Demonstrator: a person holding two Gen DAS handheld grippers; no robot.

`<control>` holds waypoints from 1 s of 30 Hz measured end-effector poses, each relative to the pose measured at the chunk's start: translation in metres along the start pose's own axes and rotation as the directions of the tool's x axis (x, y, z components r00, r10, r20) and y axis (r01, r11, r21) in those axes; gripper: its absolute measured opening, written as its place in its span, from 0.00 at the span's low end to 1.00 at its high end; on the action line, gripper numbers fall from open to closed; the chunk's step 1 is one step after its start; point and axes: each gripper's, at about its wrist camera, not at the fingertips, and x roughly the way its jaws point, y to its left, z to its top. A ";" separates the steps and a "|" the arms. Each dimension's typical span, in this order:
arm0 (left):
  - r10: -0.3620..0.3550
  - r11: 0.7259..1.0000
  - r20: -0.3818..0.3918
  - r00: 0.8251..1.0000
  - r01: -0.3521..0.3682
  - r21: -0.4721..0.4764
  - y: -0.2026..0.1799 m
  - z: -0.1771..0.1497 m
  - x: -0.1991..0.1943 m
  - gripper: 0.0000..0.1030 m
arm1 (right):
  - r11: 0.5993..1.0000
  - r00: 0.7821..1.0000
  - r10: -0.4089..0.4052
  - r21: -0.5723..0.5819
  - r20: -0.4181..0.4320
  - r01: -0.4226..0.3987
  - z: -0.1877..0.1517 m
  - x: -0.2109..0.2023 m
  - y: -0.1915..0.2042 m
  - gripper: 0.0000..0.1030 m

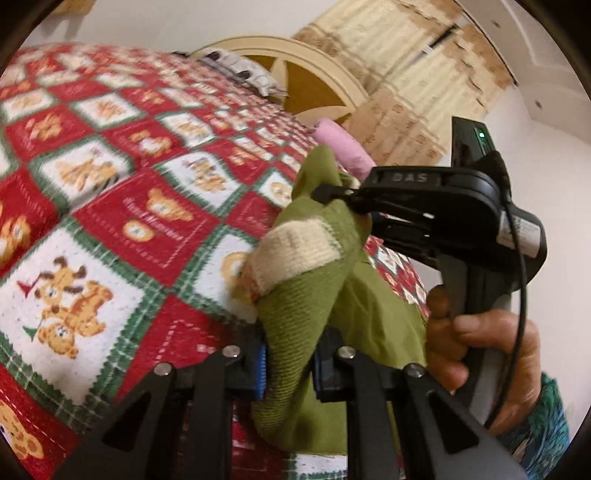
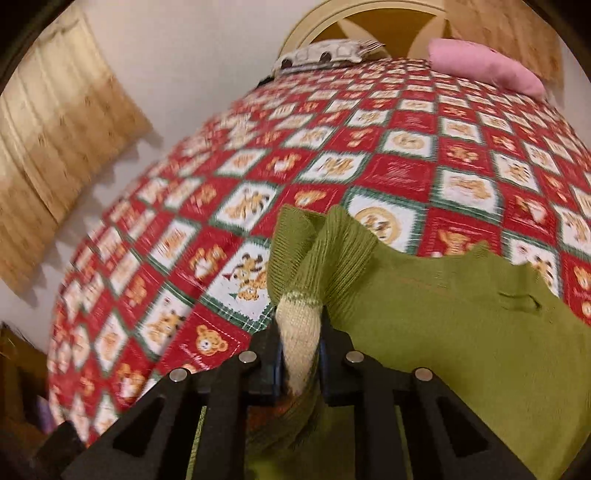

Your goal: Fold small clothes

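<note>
Both hand-held grippers were clenched on the same small green knitted garment (image 2: 461,332), which hung between them above the bed rather than lying flat on it. The left hand-held gripper (image 1: 288,369) pinched a ribbed green edge of the knit, with the fabric bunched between its pads. The right hand-held gripper (image 2: 299,354) was closed on a cream-coloured cuff or trim band of the garment, its pads pressing that band from both sides. In the left wrist view, the right gripper's black body sat up and to the right, gripped by the person's hand (image 1: 480,350), with its tips buried in the green cloth.

Holding two separate points of the edge seemed meant to lift the piece clear of the bed and let it spread under its own weight, so that it could be laid down squarely for a fold. At this moment the knit was still crumpled and doubled over near the left gripper, so no clean fold appeared to have been made yet.

Beneath it lay the red, white and green patchwork bedspread (image 2: 369,166) printed with bears and dogs, which offered a broad, soft surface for laying the garment out. A pink pillow (image 2: 484,66) rested well apart, near the headboard (image 2: 295,33), out of the way of the work.
</note>
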 end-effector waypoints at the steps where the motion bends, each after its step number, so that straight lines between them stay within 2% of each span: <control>1: 0.008 0.999 0.002 1.000 -0.008 0.040 -0.008 0.000 -0.001 0.16 | 1.000 1.000 0.002 0.006 0.009 -0.002 -0.001 -0.007 -0.004 0.13; 4: 0.050 0.982 0.019 0.999 -0.052 0.182 -0.035 -0.002 -0.002 0.16 | 1.000 1.000 -0.004 0.020 0.025 0.004 -0.005 -0.025 -0.020 0.13; 7: 0.101 0.949 0.040 0.994 -0.108 0.296 -0.061 -0.006 0.000 0.16 | 0.998 0.999 0.005 0.062 0.037 -0.007 -0.014 -0.042 -0.046 0.11; 14: 0.074 0.875 0.018 0.997 -0.074 0.479 -0.115 -0.023 0.013 0.15 | 0.990 0.998 0.000 0.140 0.069 -0.010 -0.037 -0.075 -0.102 0.10; 23: 0.023 0.793 -0.028 0.999 -0.001 0.610 -0.168 -0.057 0.027 0.15 | 0.984 0.994 -0.048 0.175 0.103 0.029 -0.056 -0.114 -0.153 0.10; 30: 0.017 0.754 -0.075 0.997 0.036 0.656 -0.195 -0.082 0.043 0.15 | 0.975 0.991 -0.083 0.214 0.102 0.060 -0.078 -0.134 -0.190 0.10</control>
